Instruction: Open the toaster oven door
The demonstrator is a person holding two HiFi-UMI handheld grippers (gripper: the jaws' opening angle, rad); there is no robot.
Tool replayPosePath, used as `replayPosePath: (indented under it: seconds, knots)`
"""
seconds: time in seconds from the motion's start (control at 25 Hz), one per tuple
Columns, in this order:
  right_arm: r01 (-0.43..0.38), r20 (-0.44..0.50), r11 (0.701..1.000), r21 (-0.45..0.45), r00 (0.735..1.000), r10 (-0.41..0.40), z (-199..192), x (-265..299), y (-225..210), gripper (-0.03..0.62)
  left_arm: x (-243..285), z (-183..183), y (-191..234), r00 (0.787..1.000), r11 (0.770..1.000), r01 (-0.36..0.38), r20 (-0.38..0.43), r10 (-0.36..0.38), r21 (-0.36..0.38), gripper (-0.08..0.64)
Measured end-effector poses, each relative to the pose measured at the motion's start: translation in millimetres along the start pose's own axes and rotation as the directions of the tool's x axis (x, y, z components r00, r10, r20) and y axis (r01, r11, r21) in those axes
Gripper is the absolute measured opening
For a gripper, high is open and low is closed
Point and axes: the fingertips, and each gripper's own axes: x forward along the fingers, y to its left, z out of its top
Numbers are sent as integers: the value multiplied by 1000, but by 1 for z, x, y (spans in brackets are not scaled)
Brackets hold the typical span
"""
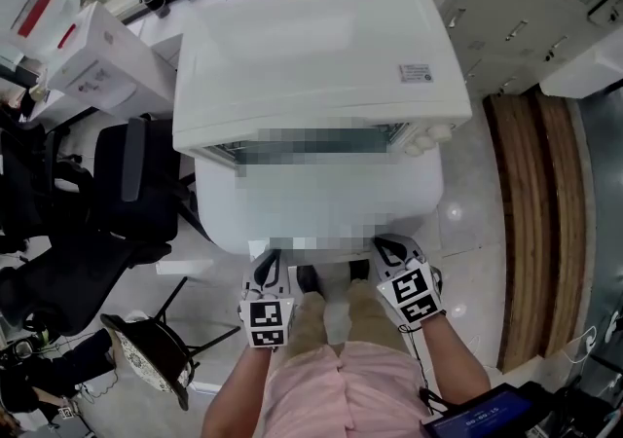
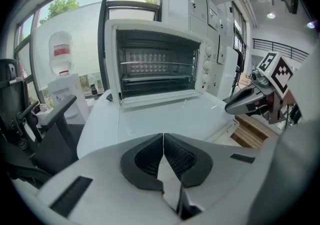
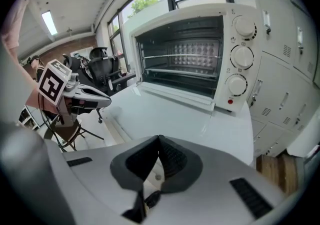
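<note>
Head view looks steeply down on the white toaster oven [image 1: 316, 56], which stands on a white worktop [image 2: 95, 129] straight ahead of the person, with both claws held low at the near edge and well apart from it. Its door [image 2: 160, 106] is already down, lying about level in front of the open mouth, so the wire rack [image 3: 182, 71] shows inside and three knobs [image 3: 242, 57] stand in a column down the right of the front. The left claw [image 2: 163, 141] has its dark ribbed pads pressed together at the tips with nothing between them. The right claw [image 3: 159, 144] is likewise closed and empty. Each one shows in the other's gripper view, hovering off to the side, clear of the door. A black office chair [image 1: 131, 183] stands to the left of the worktop.
</note>
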Motion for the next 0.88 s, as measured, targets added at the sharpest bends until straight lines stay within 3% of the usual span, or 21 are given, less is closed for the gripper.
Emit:
replayPosePath:
  seconds: [0.16, 0.32, 0.44, 0.64, 0.76, 0.88]
  knots:
    - [14, 113, 999, 40, 993, -18, 42, -22, -5, 0, -17, 47, 12, 995, 999, -54, 89, 53, 1, 14]
    - [38, 274, 998, 40, 961, -47, 103, -56, -7, 1, -42, 113, 26, 968, 990, -135, 211, 138, -28, 14]
    - [71, 398, 997, 16, 915, -72, 153, -86, -4, 0, -65, 166, 28, 934, 986, -159, 316, 169, -57, 15]
    - [136, 576, 991, 14, 809, -119, 221, -141, -2, 0, -108, 245, 21, 857, 985, -168, 490, 161, -31, 14]
    - [156, 636, 987, 39, 758, -145, 245, -167, -4, 0, -133, 275, 17, 818, 985, -171, 554, 157, -27, 14]
    - [178, 670, 983, 44, 725, -161, 259, -183, -6, 0, -148, 291, 12, 788, 984, -176, 598, 148, -12, 14]
